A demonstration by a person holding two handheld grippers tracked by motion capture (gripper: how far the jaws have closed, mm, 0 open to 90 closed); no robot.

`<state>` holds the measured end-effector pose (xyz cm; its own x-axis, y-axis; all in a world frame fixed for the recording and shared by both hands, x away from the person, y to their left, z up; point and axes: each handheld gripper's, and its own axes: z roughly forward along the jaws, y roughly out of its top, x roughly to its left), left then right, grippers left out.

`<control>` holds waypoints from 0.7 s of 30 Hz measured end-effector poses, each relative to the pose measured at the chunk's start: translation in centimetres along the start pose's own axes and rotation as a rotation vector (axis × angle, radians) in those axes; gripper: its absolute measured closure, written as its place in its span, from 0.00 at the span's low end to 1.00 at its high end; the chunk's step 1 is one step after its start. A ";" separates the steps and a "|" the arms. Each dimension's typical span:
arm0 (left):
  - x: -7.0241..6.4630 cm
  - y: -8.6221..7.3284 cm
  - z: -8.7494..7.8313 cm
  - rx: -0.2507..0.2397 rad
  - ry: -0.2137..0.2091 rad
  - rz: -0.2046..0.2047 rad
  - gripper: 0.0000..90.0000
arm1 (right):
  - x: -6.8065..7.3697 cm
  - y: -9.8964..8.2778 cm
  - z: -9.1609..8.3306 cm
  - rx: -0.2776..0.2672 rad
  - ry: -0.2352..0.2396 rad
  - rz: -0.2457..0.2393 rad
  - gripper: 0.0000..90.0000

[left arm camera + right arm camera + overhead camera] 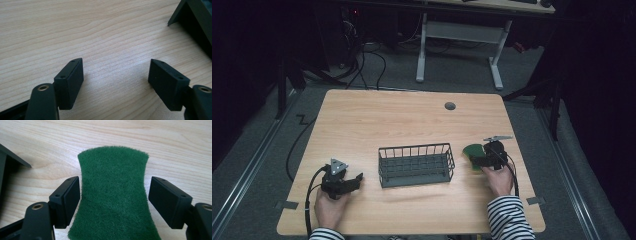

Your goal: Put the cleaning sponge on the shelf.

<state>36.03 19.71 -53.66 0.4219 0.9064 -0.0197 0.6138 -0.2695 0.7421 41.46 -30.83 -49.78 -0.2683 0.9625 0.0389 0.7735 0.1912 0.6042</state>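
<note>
A green scouring pad (113, 195) lies flat on the wooden table (402, 120), just right of a dark wire basket (414, 148). My right gripper (115, 185) straddles the pad with its jaws open, one pad on each side of the narrow middle; the left jaw is at the pad's edge and the right one stands clear of it. In the high view the right gripper (479, 161) points left over the green pad (472, 151). My left gripper (357, 180) rests open near the front left of the table, with only bare wood between its jaws (116, 68).
The wire basket stands in the middle of the table between the two hands; its corner shows at the upper right of the left gripper view (197, 20) and at the left edge of the right gripper view (7, 157). A round cable hole (450, 106) sits near the far edge.
</note>
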 end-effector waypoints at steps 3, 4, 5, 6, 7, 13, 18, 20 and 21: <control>0.0 0.0 0.0 0.000 0.000 -0.001 0.32 | 0.1 0.0 0.3 0.010 -0.002 -0.009 0.30; 0.0 0.0 0.0 0.000 0.000 -0.001 0.32 | 0.1 0.0 0.4 0.014 -0.006 -0.015 0.30; 0.0 0.0 0.0 0.000 0.000 0.000 0.32 | 0.1 0.0 0.4 0.014 -0.006 -0.015 0.30; 0.0 0.0 0.0 0.000 -0.001 0.000 0.32 | 0.2 0.0 0.5 0.019 -0.007 -0.013 0.30; 0.0 0.0 0.0 -0.001 -0.001 -0.001 0.32 | 0.1 0.0 0.6 0.023 -0.004 -0.012 0.31; 0.0 0.0 0.0 0.000 -0.002 0.000 0.32 | 0.2 -0.1 0.8 0.030 -0.005 -0.017 0.33; 0.0 0.0 0.0 -0.001 -0.001 -0.001 0.32 | 0.2 0.0 0.7 0.032 -0.004 -0.006 0.34; 0.0 0.0 0.0 -0.001 -0.001 -0.001 0.32 | 0.1 0.0 0.7 0.032 -0.004 -0.006 0.34; 0.0 0.0 0.0 -0.001 -0.001 -0.001 0.32 | 0.1 0.0 0.7 0.033 -0.005 -0.003 0.34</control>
<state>36.04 19.74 -53.66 0.4221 0.9063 -0.0209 0.6135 -0.2686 0.7426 41.79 -30.61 -50.32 -0.2680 0.9629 0.0324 0.7914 0.2008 0.5774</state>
